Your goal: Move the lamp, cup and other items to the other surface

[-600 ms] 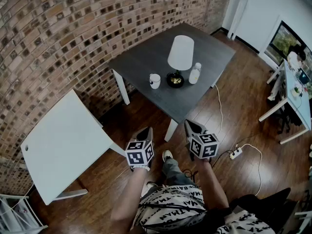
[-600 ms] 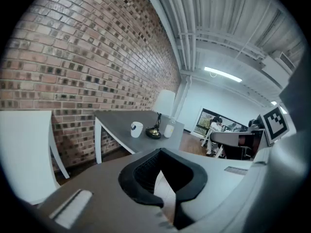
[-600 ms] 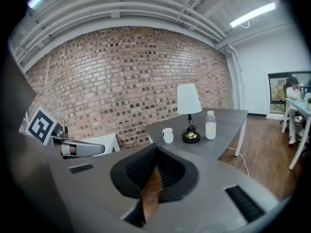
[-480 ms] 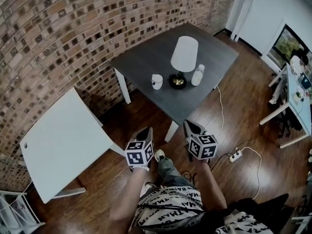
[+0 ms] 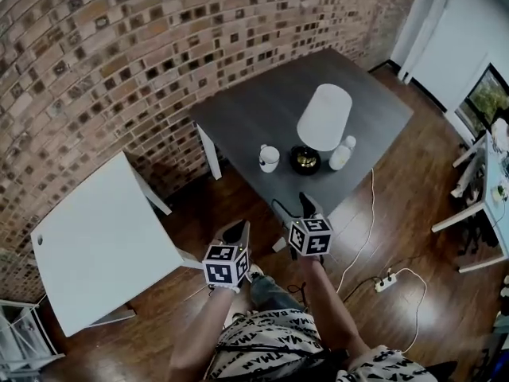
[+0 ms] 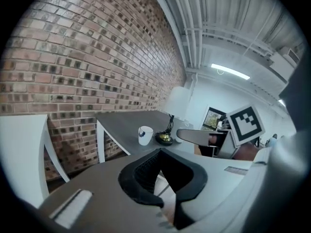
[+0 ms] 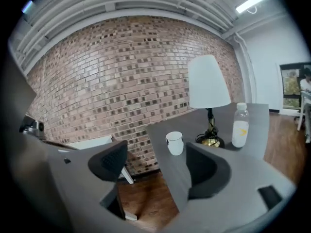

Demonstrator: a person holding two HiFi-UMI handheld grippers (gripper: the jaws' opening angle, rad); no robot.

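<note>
A dark desk point(image 5: 262, 114) was seen against the brick wall point(image 5: 119, 70), and all three things were standing on it near its front edge: the lamp point(image 5: 324, 118) with its white shade upright, the white cup point(image 5: 269, 157) at about 9 o'clock from the lamp's base, and a pale bottle point(image 5: 341, 153) just beside the base at 3 o'clock. None of them was touched. The left tool point(image 5: 235, 233) was held over the wooden floor point(image 5: 398, 213), short of the desk, its jaws set narrowly apart with nothing between them. The right tool point(image 5: 294, 209) was held at about 2 o'clock from the left one, close to the desk's front edge, its jaws spread wide and empty, with the cup seen beyond the gap in the right gripper view. A white desk point(image 5: 95, 245) stood bare at 9 o'clock from the left tool, well apart from the dark one.
</note>
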